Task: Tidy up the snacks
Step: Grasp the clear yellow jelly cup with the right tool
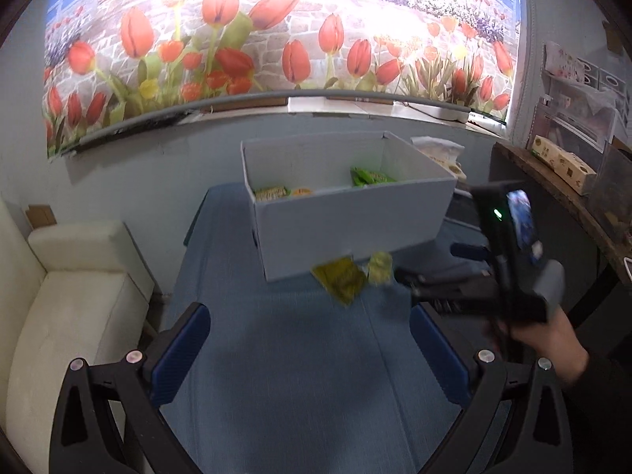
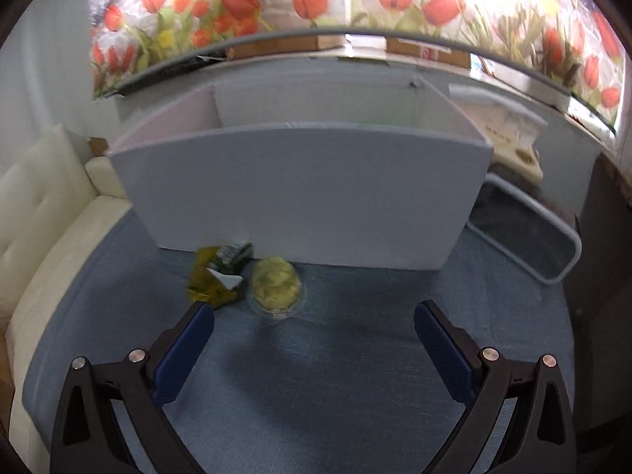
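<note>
A white box stands on the blue table. Inside it lie green packets and yellow-orange packets. In front of the box lie a yellow packet and a clear-wrapped pale yellow snack. My left gripper is open with nothing between its fingers, well short of both snacks. My right gripper is open just before the pale snack; its left finger nears the yellow packet. The left wrist view shows the right gripper's body held by a hand.
A cream sofa sits left of the table. A tulip mural covers the wall behind. A grey-rimmed mesh tray leans right of the box. A wooden shelf with boxes stands at the right.
</note>
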### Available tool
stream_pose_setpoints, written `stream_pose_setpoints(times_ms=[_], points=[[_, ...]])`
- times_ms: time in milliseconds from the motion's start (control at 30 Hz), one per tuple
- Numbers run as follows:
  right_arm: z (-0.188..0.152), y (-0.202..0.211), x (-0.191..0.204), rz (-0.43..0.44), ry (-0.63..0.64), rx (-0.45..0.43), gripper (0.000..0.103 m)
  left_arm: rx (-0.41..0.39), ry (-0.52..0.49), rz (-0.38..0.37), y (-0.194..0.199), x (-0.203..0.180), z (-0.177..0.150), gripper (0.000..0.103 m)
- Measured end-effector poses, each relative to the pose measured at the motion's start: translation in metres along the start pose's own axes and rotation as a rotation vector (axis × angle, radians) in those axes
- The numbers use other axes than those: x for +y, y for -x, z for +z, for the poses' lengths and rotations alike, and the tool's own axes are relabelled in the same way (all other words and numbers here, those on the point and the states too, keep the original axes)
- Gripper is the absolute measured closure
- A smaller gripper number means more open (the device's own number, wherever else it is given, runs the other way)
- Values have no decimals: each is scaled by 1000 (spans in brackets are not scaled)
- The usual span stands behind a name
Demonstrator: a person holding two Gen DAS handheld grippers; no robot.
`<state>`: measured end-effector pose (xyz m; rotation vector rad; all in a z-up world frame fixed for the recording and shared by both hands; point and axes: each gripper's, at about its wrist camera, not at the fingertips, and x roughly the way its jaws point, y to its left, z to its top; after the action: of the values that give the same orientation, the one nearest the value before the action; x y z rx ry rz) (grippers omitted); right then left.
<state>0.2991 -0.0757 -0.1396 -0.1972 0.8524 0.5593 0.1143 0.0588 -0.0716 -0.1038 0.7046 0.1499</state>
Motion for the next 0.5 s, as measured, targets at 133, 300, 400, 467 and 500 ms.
stream_pose_setpoints(times_ms=[133,300,400,467,500], points=[[5,-17,1,12,-19,-7,0,21,13,-2,6,4,-20,0],[11,-39,9,-45,-2,11,5,34,4,10,0,6,-28,0],[13,-52,9,-30,-5,51,28,39,11,4,-3,8,-29,0],[12,-53,12,-20,18,49,43,44,10,3,-7,8,-28,0],[12,-52,12,-8,21,47,49,48,13,6,-11,9,-27,0]])
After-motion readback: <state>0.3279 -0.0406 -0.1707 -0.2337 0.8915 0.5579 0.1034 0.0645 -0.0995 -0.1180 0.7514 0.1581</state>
